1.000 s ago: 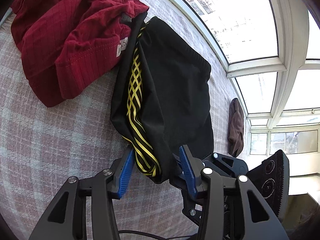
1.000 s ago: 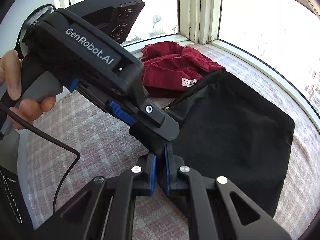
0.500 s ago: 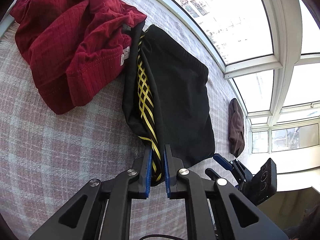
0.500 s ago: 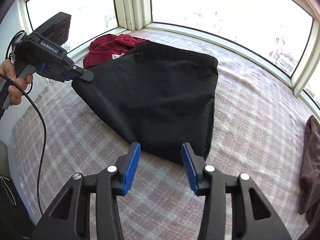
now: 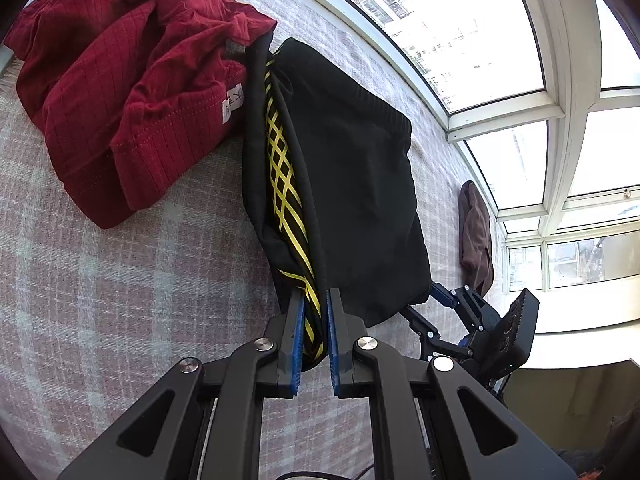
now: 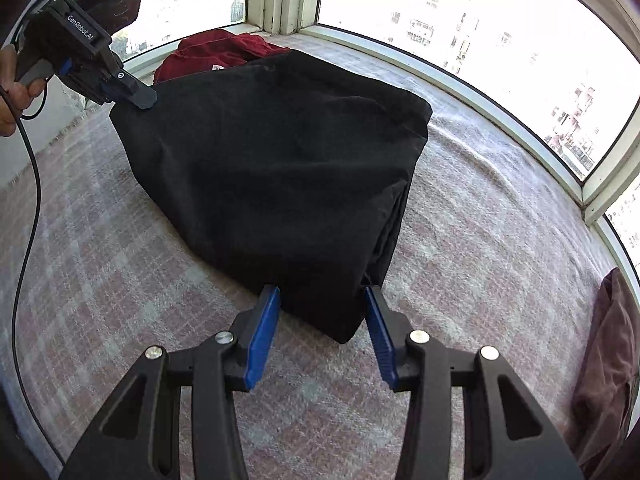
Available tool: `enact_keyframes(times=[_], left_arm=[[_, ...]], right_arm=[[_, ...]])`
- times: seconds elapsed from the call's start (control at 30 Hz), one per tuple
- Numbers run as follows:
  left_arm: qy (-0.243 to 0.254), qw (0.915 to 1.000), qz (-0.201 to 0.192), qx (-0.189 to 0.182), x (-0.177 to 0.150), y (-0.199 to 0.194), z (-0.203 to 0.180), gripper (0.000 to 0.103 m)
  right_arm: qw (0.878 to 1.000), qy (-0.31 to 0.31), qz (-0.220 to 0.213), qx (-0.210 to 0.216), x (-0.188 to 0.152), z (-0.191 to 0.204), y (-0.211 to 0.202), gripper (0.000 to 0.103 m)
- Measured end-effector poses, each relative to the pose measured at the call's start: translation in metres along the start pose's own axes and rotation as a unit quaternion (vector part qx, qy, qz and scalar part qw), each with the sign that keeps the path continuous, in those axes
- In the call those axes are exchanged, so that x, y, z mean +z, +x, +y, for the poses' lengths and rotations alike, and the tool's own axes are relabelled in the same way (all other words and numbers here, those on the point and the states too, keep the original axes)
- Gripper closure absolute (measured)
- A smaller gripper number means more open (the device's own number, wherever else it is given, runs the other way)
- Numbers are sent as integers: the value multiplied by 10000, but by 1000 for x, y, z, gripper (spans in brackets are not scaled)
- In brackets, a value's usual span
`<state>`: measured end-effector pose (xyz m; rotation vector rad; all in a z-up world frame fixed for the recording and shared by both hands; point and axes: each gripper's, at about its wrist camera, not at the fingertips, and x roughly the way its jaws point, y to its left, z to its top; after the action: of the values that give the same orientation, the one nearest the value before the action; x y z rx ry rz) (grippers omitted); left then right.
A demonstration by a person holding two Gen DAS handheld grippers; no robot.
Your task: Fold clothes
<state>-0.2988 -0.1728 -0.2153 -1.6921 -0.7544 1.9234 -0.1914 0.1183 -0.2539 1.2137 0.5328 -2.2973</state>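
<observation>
A black garment (image 5: 360, 180) with a yellow-striped lining lies folded on the plaid blanket (image 5: 120, 300). My left gripper (image 5: 314, 300) is shut on its near left corner, with the blue pads pinching the striped fabric. In the right wrist view this gripper (image 6: 140, 98) holds that corner slightly raised. My right gripper (image 6: 322, 296) is open at the garment's (image 6: 272, 168) near right corner. The corner lies between its blue fingers (image 6: 262, 332), which do not press on it. The left wrist view shows the right gripper (image 5: 424, 304) low beside that corner.
A crumpled red garment (image 5: 132, 92) lies against the black one's far left edge. A brown garment (image 6: 604, 360) sits at the blanket's right edge. White window frames (image 5: 500, 120) bound the far side. A hand (image 6: 8, 96) and a trailing cable (image 6: 32, 200) are at left.
My left gripper closed on the striped corner. My right gripper let go beside it, opened, and moved right along the near edge to the other corner.
</observation>
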Motion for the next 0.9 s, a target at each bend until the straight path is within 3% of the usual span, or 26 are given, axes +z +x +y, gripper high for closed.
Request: enact_keyframes(times=[0.13, 0.23, 0.33, 0.57, 0.73, 0.9], left_arm=[[-27, 10000, 42, -13, -1, 2, 4, 94], [-85, 9999, 52, -29, -1, 3, 8, 94], [-98, 9999, 42, -39, -2, 3, 12, 94], [-133, 9990, -151, -394, 1, -7, 12, 97], [-302, 9930, -501, -1030, 12, -25, 12, 97], [-478, 9773, -939, -1837, 26, -42, 11, 97]], right_arm=[[9995, -237, 3, 228, 3, -5, 3, 60], [9979, -488, 42, 420, 3, -3, 1, 79], [9974, -34, 140, 702, 9, -16, -2, 89], [9885, 958, -303, 1134, 24, -52, -33, 90], [9736, 1666, -670, 1407, 30, -80, -44, 90], [9337, 2650, -1314, 2019, 45, -103, -47, 90]])
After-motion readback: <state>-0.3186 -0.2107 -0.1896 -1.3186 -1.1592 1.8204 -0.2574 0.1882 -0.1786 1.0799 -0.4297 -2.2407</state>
